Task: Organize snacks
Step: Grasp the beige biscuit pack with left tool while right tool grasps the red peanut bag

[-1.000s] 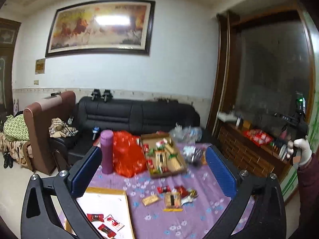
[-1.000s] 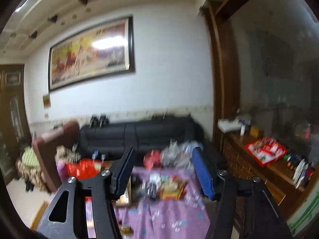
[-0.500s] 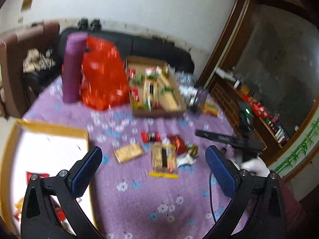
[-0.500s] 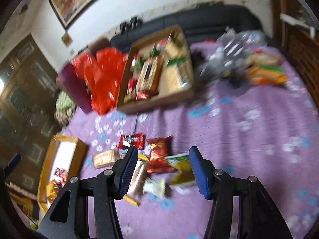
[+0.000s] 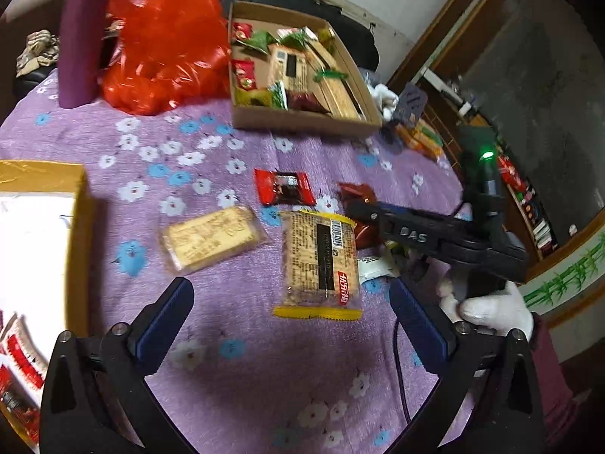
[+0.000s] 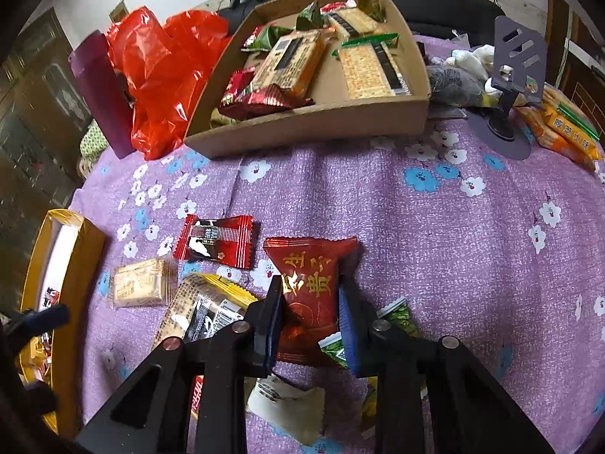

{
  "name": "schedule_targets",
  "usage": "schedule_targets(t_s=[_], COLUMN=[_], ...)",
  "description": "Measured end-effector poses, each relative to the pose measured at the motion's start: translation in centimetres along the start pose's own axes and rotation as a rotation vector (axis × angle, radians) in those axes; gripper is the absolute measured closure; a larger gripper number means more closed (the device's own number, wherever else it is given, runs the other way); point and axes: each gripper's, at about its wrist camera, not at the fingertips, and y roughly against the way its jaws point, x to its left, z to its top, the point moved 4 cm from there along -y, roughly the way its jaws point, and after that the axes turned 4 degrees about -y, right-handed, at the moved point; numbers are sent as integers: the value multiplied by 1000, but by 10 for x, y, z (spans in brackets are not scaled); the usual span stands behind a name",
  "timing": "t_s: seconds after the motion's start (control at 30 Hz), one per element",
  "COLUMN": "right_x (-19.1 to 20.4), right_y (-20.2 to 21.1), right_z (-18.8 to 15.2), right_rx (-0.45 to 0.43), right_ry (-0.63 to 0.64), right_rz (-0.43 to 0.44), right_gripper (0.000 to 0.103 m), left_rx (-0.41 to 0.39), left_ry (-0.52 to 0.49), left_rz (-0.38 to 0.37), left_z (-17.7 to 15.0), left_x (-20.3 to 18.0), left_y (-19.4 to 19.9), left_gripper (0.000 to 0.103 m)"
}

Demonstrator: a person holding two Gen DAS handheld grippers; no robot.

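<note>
The table (image 6: 435, 246), under a purple flowered cloth, fills both views now; a second ago both cameras faced the wall and sofa, and half a second ago they were higher above the snacks. A cardboard box (image 6: 314, 123) of snacks sits toward the far edge, with a red bag (image 6: 162, 72) and a purple flask (image 6: 102, 98) to its left. A yellow tray (image 6: 81, 242) lies at the left edge.

The right tool (image 6: 310, 314) has dropped onto the loose pile at the near middle of the table. Its jaws, apart half a second ago, now press on both sides of a dark red packet (image 6: 310, 283) with gold characters, which lies flat on the cloth. A green packet (image 6: 397, 316) lies just right of it, a white one (image 6: 287, 405) under the tool.

The left tool (image 5: 291, 325) hangs lower than before, jaws wide apart and holding nothing, over a yellow-edged cracker pack (image 5: 321, 257). A pale biscuit (image 5: 211, 238) lies to its left and a red candy (image 5: 283, 187) beyond it. The right tool's body and a white-gloved hand (image 5: 491, 310) show at the right.
</note>
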Motion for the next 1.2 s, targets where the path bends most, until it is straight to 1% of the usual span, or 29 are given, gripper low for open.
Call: schedule_targets(t_s=[0.07,0.1,0.13,0.2,0.23,0.3,0.37,0.4,0.43,0.47,0.5,0.57,0.63,0.73,0.8,0.87,0.9,0.97,1.07,1.2], right_x=[-3,-6,-7,-10,-12,-14,-16,-17,-18,-19,-21,-23,-25,-26,-26,-25,-24,-21,-15,-2], right_y=[8,15,23,44,53,69,84,85,90,92,95,100,102,101,96,95,95,95,99,108], right_z=[-2,-2,-3,-2,-4,-4,-9,-8,-10,-12,-14,-19,-24,-33,-37,-41,-43,-47,-53,-56], right_rx=[-24,-40,-54,-84,-95,-112,-129,-133,-133,-131,-129,-126,-125,-109,-95,-93,-94,-91,-89,-95], right_ry=[-7,-16,-22,-42,-52,-59,-65,-70,-81,-93,-104,-120,-123,-138,-155,-155,-150,-144,-134,-106], right_rz=[9,25,38,91,122,158,187,201,220,238,254,281,291,316,334,331,326,324,326,320], right_gripper=[76,76,76,76,76,76,76,76,76,76,76,76,76,76,76,76,76,76,76,76], left_rx=[-8,-16,-19,-7,3,40,77,101,130,150,138,156,166,162,144,132,129,123,102,49], left_ry=[-33,-63,-87,-127,-129,-117,-103,-107,-118,-130,-175,-193,-205,-271,-313,-340,-338,-323,-289,-220], left_rz=[50,87,109,168,183,160,118,110,119,125,153,146,147,210,253,276,270,267,255,188], left_z=[6,13,18,29,35,40,41,38,34,30,26,20,13,5,3,3,3,5,4,-1], left_x=[1,4,7,17,25,36,41,41,41,39,34,30,27,22,17,12,12,11,10,15], left_y=[-7,-9,-12,-20,-24,-36,-49,-55,-61,-64,-61,-59,-55,-57,-60,-62,-62,-59,-50,-20], left_gripper=[0,0,0,0,0,0,1,8,16,32,39,44,44,44,43,43,50,72,72,72])
